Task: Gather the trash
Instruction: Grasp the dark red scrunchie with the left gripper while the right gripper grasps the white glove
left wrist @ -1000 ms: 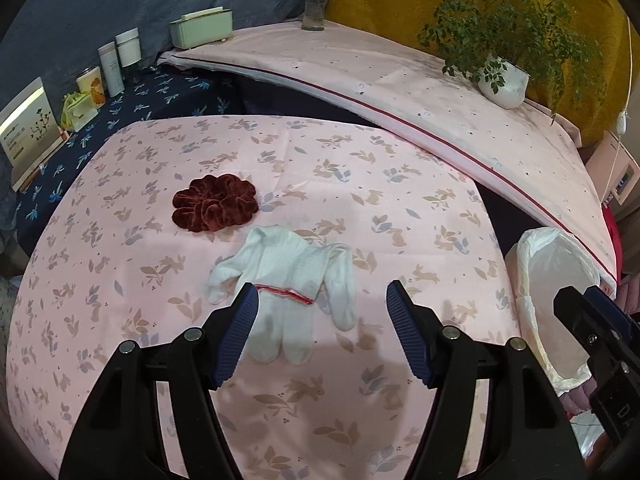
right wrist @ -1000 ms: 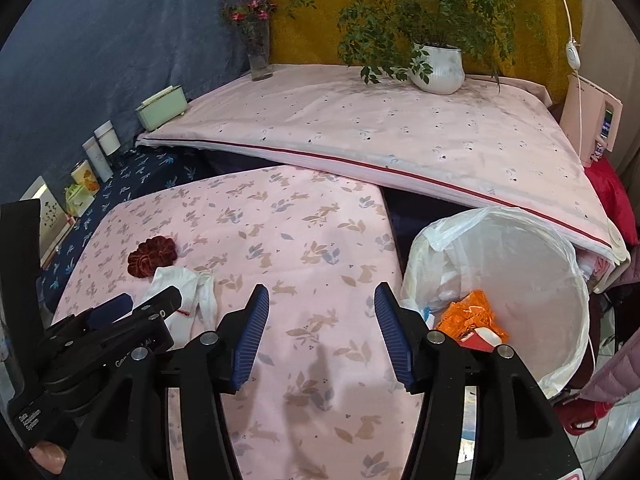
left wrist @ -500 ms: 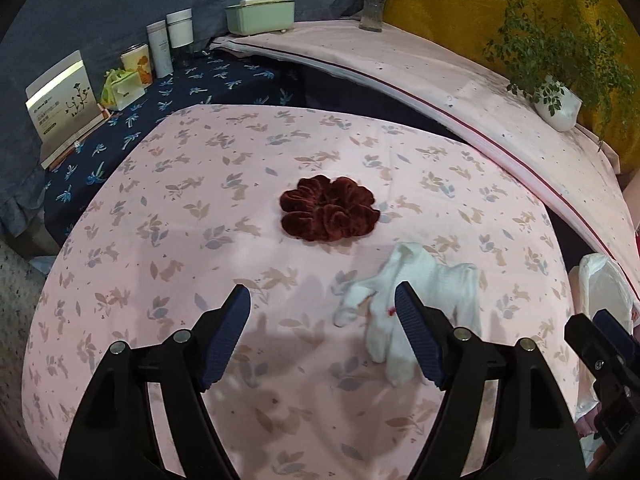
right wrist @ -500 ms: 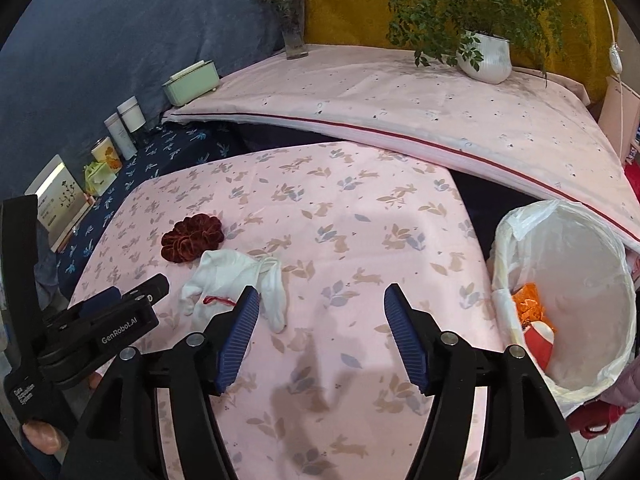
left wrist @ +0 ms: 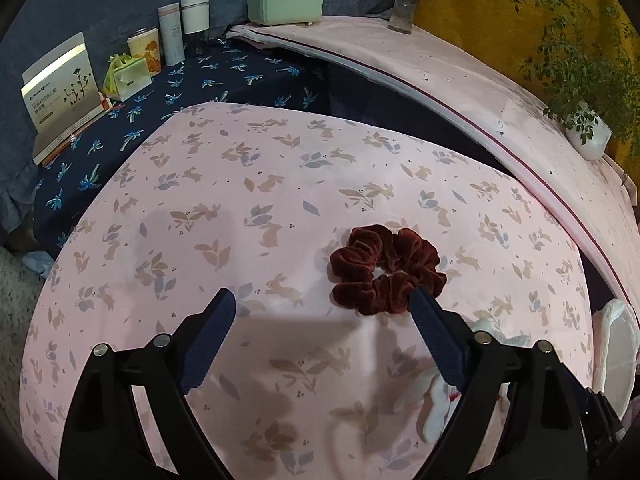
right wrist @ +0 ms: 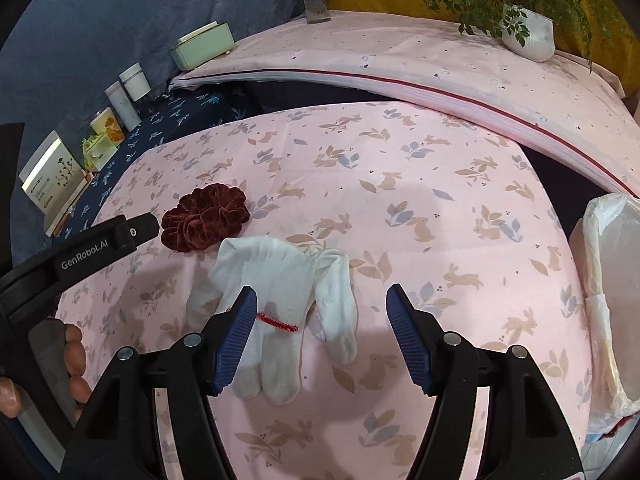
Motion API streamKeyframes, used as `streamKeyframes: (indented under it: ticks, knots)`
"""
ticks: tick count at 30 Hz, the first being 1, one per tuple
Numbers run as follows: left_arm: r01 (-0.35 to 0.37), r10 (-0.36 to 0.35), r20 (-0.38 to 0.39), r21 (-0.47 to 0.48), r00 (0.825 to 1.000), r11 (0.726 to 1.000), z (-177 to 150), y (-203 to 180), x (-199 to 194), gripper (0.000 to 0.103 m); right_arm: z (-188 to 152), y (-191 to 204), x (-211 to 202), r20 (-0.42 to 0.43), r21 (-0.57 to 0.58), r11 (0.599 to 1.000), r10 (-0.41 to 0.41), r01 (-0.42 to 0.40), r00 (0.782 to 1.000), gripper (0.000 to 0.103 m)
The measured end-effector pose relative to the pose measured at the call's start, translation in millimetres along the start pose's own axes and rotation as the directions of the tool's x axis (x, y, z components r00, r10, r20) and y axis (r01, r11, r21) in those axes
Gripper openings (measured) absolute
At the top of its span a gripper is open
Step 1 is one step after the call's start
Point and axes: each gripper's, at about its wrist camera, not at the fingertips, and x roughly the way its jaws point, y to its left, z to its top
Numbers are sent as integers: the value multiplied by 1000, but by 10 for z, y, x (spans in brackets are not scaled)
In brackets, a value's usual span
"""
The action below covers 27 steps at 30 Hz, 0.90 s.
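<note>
A dark red velvet scrunchie lies on the pink rabbit-print tablecloth. My left gripper hovers over it, jaws opening with nothing between them, and its right fingertip is at the scrunchie's near edge. A pair of white knit gloves with a red cuff thread lies just right of the scrunchie. My right gripper stands open over the gloves, its left finger above the cuff. In the left wrist view the gloves are mostly hidden behind the right finger.
A bin lined with a white bag stands off the table's right edge. A book, tissue pack, cans and bottles line the navy cloth at the left. A green box, a vase and a potted plant sit on the raised pink surface behind.
Both grippers swung left across the table. The left view went from the gloves to the scrunchie and its jaws widened. The right view left the bin and now centres on the gloves.
</note>
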Motion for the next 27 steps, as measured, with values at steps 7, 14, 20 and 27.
streamKeyframes:
  ticks: [7, 14, 20, 27]
  knots:
    - [17, -17, -40, -1, 999, 1000, 117, -77, 367, 84, 23, 25, 310, -36, 12, 1000, 0, 1, 999, 65]
    - [51, -50, -66, 18, 997, 999, 72, -116, 541, 54, 0, 79, 355, -13, -30, 999, -22, 22, 1000, 50]
    - [101, -96, -72, 63, 993, 993, 25, -235, 419, 21, -34, 78, 298, -21, -44, 999, -5, 4, 1000, 18]
    - [124, -120, -50, 84, 992, 989, -54, -388, 98, 16, -52, -55, -20, 13, -23, 1000, -10, 11, 1000, 11]
